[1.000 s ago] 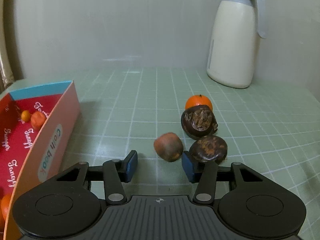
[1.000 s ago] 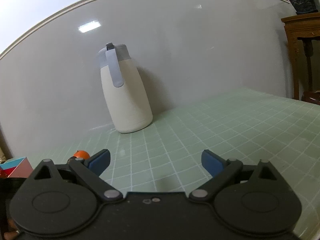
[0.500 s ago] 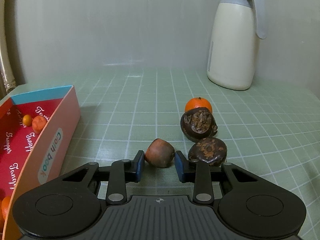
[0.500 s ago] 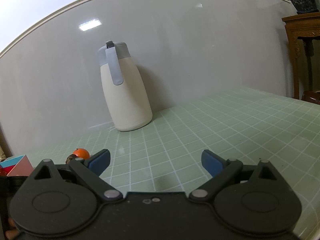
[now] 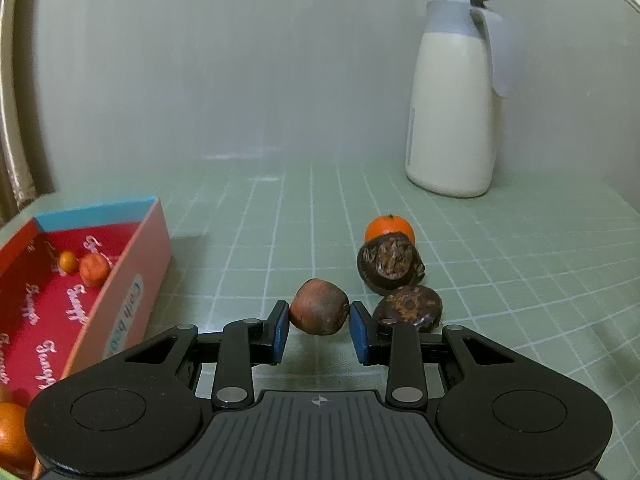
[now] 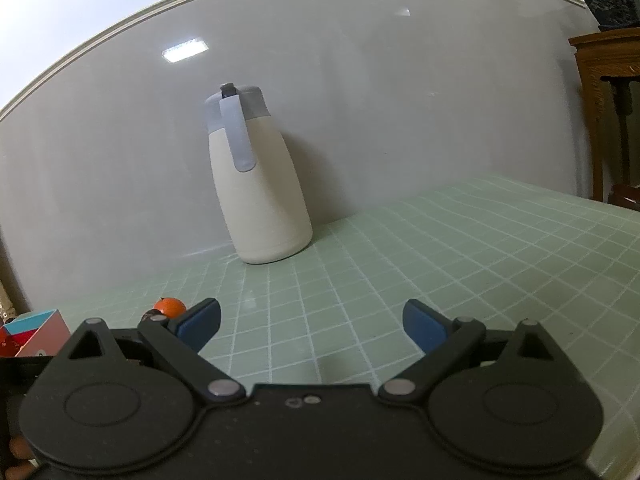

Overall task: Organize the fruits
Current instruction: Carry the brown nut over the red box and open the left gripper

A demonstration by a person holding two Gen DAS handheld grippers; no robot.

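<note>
My left gripper [image 5: 319, 326] is shut on a reddish-brown fruit [image 5: 319, 311], its blue pads pressing both sides, just above the green grid mat. To its right lie two dark brown fruits [image 5: 390, 262] [image 5: 408, 307], with an orange tangerine [image 5: 389, 229] behind them. A red box [image 5: 132, 276] at the left holds several small orange fruits [image 5: 94, 271]. My right gripper [image 6: 312, 320] hangs open over bare mat, nothing between its fingers. The tangerine [image 6: 170, 306] shows at its left, beside the box corner [image 6: 36, 330].
A cream jug with a grey lid [image 5: 454, 96] stands at the back right against the grey wall; in the right wrist view the jug [image 6: 258, 184] is straight ahead. A wooden stand [image 6: 604, 112] rises past the table's right edge.
The left gripper's jaws closed onto the reddish-brown fruit, then tipped up a little with it held. The right gripper stayed put and open.
</note>
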